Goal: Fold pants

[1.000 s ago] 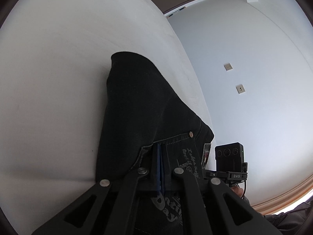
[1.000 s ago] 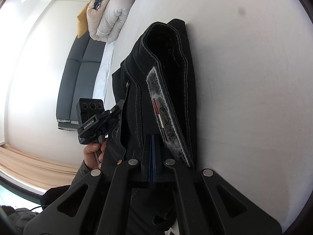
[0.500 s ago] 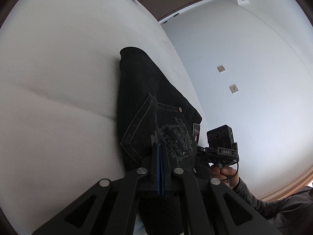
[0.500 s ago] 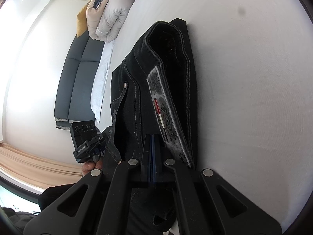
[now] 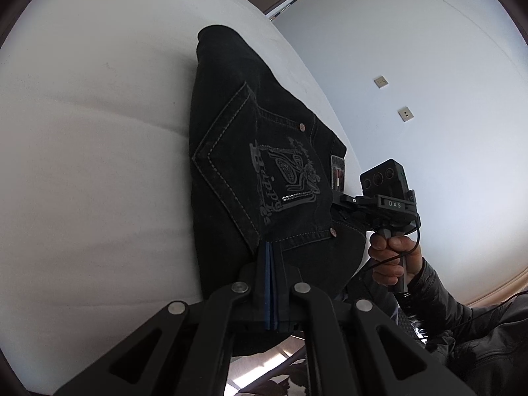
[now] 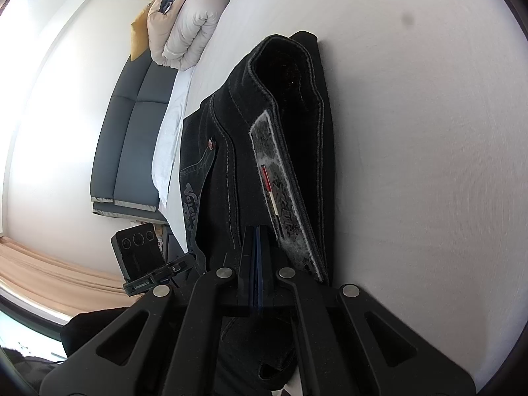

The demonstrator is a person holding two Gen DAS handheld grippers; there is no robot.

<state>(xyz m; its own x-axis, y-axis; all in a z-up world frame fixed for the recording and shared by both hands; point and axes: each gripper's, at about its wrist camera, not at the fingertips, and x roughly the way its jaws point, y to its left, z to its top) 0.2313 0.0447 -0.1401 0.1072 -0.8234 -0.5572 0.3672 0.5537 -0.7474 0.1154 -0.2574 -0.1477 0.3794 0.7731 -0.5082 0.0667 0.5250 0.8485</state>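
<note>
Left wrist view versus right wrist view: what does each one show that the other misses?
Only the left wrist view shows the embroidered back pocket, the hand holding the right gripper, and two wall plates. Only the right wrist view shows the open waistband with its inner label, the dark sofa and the rolled duvet. Both show the black jeans on the white bed, each gripper shut on them.

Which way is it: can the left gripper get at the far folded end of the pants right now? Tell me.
Probably not as things stand. The left gripper is shut on the pants at the waistband, so it is occupied; the far end lies uncovered on the white bed, with nothing blocking.
</note>
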